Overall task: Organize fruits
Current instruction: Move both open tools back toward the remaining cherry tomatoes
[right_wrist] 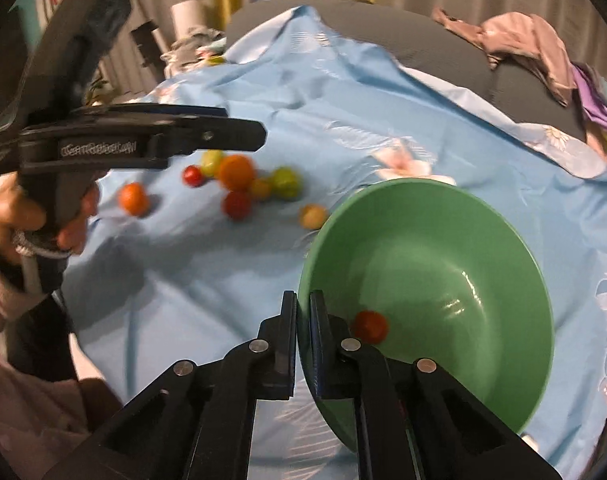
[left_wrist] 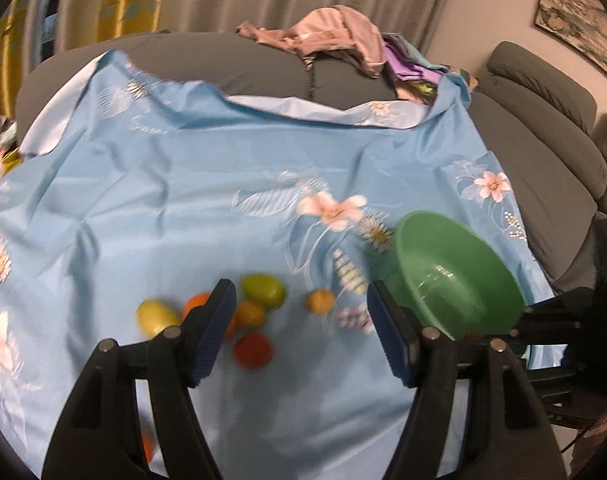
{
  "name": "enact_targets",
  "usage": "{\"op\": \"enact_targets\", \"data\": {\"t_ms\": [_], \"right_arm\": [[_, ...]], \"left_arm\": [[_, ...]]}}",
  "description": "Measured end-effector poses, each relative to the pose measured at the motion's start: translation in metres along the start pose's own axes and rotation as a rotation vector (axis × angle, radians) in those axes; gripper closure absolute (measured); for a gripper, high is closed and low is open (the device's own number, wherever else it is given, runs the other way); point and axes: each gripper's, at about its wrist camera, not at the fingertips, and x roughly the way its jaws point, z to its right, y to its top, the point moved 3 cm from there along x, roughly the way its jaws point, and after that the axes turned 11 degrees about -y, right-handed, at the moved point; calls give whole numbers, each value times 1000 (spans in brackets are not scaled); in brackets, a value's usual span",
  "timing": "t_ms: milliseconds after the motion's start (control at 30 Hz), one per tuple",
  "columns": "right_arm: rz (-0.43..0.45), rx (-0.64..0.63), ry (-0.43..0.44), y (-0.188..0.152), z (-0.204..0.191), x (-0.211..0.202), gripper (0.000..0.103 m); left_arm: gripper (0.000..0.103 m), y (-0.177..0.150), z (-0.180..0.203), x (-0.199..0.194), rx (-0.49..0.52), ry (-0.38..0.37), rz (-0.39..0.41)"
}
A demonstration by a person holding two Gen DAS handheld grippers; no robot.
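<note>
The right tool (right_wrist: 302, 336) is clamped on the near rim of the round green plastic bowl (right_wrist: 443, 248), tipping it up off the light blue flowered cloth (right_wrist: 303, 92). One small red fruit (right_wrist: 370, 325) lies inside the bowl, near the pinched rim. The left tool (left_wrist: 301, 332) hangs with its jaws apart and empty above a loose cluster of small fruits (left_wrist: 259, 308), yellow, green, orange and red, scattered on the cloth just left of the bowl.

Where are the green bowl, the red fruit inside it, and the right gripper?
green bowl (right_wrist: 483, 240): right wrist view, bare inner wall.
red fruit (right_wrist: 370, 326): right wrist view, middle of the fruit, low in the bowl.
right gripper (right_wrist: 302, 300): right wrist view, between fingertips, clamped on the bowl's rim.
</note>
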Motion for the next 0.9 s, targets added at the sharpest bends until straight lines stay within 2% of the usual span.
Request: {"op": "enact_targets", "data": {"t_ms": [167, 300, 433, 500, 633, 700, 767, 900], "right_arm": [[-45, 18, -99, -9, -4, 6, 96], [-47, 41, -118, -8, -4, -1, 95], [23, 45, -200, -1, -8, -15, 93], [74, 79, -208, 7, -10, -23, 91], [165, 84, -167, 19, -34, -31, 84], [187, 87, -101, 21, -50, -30, 71], [194, 106, -16, 22, -65, -22, 65], [163, 150, 51, 21, -84, 0, 64]], "left_arm": [[34, -18, -21, -17, -43, 27, -6], [33, -30, -36, -36, -69, 48, 8], [24, -40, -57, -58, -127, 89, 42], [22, -45, -69, -69, -168, 106, 60], [19, -59, -89, -86, -213, 171, 62], [16, -65, -94, -90, -214, 204, 54], [16, -73, -99, -93, -219, 219, 49], [16, -84, -101, -93, -212, 224, 33]]}}
